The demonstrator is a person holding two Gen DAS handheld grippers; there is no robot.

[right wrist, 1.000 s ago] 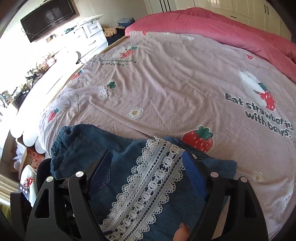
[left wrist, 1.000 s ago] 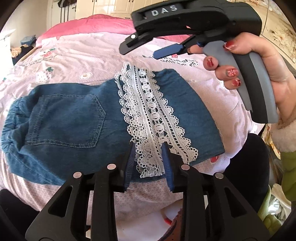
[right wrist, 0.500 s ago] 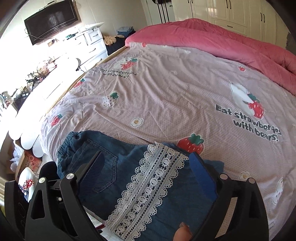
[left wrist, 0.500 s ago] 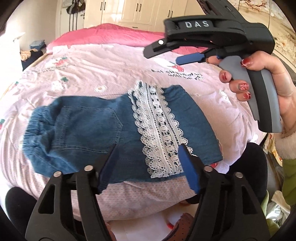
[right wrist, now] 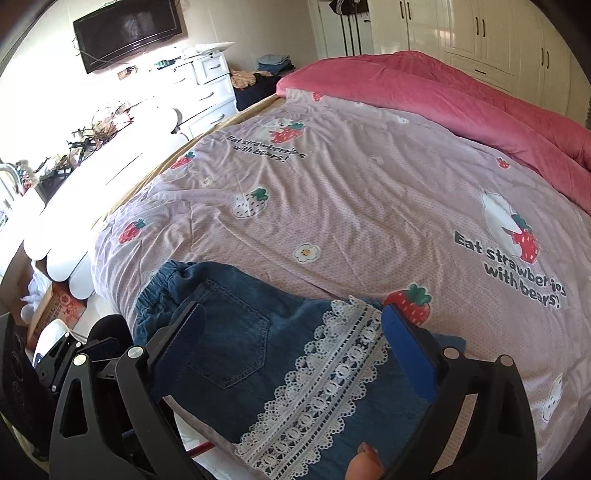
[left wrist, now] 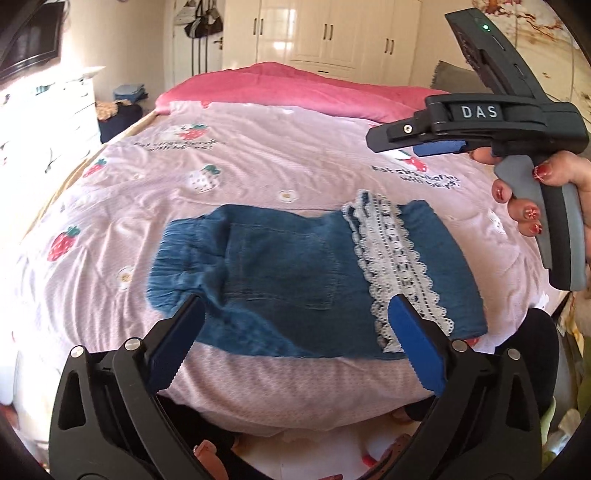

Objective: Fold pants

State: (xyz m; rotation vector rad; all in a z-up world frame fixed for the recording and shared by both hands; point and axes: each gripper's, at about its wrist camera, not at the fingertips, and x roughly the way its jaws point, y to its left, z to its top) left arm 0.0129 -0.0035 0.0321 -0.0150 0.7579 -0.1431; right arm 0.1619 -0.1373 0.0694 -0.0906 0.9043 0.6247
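The folded denim pants (left wrist: 280, 266) lie flat near the bed's front edge, waistband to the left and a white lace band (left wrist: 395, 258) across the right part. My left gripper (left wrist: 295, 301) hovers above their near edge, jaws opening wide with nothing between the pads. In the right wrist view the same pants (right wrist: 229, 339) and lace band (right wrist: 325, 373) sit below my right gripper (right wrist: 291, 308), whose jaws are also opening and hold nothing. A hand with red nails holds the right gripper (left wrist: 399, 142) above the pants' right end.
The pants rest on a lilac strawberry-print bed cover (left wrist: 295, 166) with a pink duvet (left wrist: 295, 88) bunched at the far side. White wardrobes (left wrist: 332, 33) stand behind. A white dresser (right wrist: 210, 85) and a wall TV (right wrist: 125, 29) are on the left.
Both grippers have drawn back and upward from the pants. The left jaws, close together at the lace band a second ago, have spread wide. The pants have stayed flat on the bed.
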